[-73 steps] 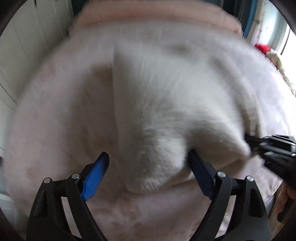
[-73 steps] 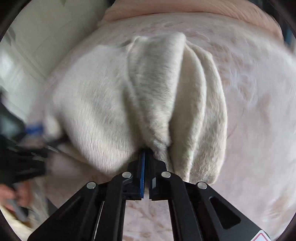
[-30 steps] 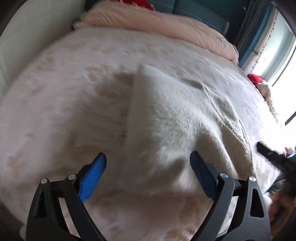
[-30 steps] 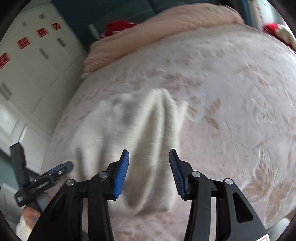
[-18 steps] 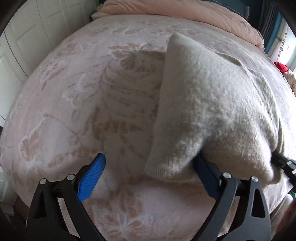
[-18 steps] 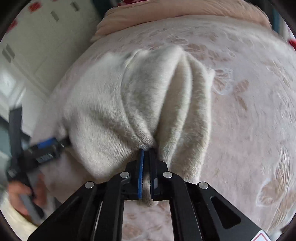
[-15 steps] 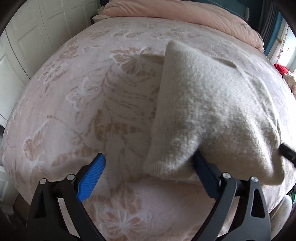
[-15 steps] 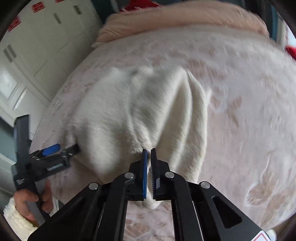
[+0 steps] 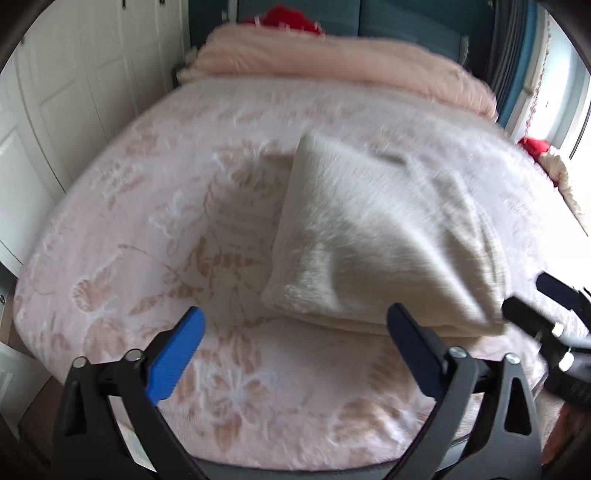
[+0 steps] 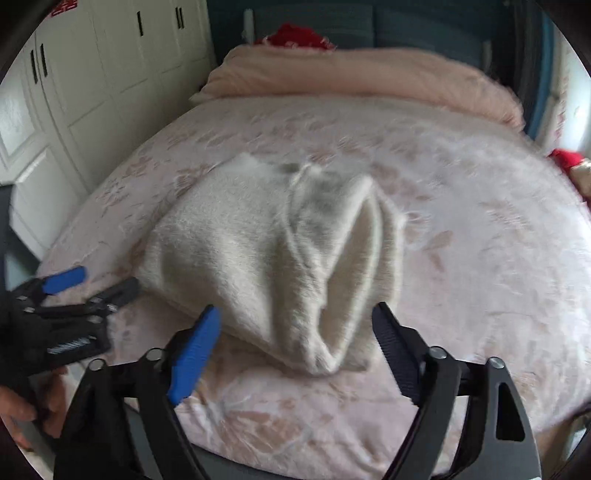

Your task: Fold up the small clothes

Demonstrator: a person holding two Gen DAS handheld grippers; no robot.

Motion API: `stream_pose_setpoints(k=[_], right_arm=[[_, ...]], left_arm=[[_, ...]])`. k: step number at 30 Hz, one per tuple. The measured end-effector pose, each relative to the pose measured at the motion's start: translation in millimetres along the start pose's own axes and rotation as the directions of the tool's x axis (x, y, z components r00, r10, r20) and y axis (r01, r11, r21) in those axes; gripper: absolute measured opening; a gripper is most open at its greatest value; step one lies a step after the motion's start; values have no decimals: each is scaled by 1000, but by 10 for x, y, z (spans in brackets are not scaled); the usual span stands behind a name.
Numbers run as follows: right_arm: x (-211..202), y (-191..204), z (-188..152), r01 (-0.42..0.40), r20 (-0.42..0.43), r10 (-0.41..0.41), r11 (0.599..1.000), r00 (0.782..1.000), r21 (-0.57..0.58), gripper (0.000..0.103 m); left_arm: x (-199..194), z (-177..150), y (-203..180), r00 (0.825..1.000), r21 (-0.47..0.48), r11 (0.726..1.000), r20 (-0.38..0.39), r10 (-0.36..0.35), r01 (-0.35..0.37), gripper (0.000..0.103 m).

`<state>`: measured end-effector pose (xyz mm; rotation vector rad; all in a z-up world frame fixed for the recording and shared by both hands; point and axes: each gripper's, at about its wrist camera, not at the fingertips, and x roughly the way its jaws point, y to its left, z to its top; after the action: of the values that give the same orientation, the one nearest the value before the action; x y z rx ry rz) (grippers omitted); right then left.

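Observation:
A folded cream fuzzy garment [image 9: 369, 236] lies on the pink floral bedspread [image 9: 147, 229]; it also shows in the right wrist view [image 10: 266, 251], its folded layers facing me. My left gripper [image 9: 295, 343] is open and empty, just short of the garment's near edge. My right gripper [image 10: 295, 339] is open and empty, its jaws either side of the garment's near fold without touching it. The right gripper shows at the right edge of the left wrist view [image 9: 543, 317]; the left gripper shows at the left of the right wrist view [image 10: 88, 291].
A rolled pink duvet [image 9: 343, 62] lies along the bed's far end with a red item [image 9: 291, 18] behind it. White wardrobe doors [image 10: 92, 74] stand to the left. A red and cream item [image 9: 546, 155] sits at the right edge.
My right gripper has opened and let go of the garment's fold. Both grippers have pulled back from the garment, which now rests on the bed.

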<state>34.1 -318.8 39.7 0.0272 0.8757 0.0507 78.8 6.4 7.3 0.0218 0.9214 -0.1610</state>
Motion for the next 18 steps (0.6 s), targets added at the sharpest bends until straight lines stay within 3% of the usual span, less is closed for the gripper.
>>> stream_pose_setpoints(k=[3,6,10,14,18], right_arm=[[-137,-38,-256,77,13,-78,994,997,83,88],[-87,-35,-472,168,-68,-161,978,985,122,88],[-171,18,-714,156,-72,-148,981,986,116,88],[-265,6,-804,140,-64,-133,981,989,131,88],[-260,10,-837,130,-88,-115,973,989,192,88]], left_arm=[[-265,-108,-109,997,-2,999,73,37,-37,98],[-373,-214,-255,996,38,998,78,49,-52,98],[-478,-376,-410,992,75,994,105,73,-81,98],[-434,-504,-424,997,49,996,38,68,-69,98],[-402,-575,-408,994,40,993,15,112,-113,98]])
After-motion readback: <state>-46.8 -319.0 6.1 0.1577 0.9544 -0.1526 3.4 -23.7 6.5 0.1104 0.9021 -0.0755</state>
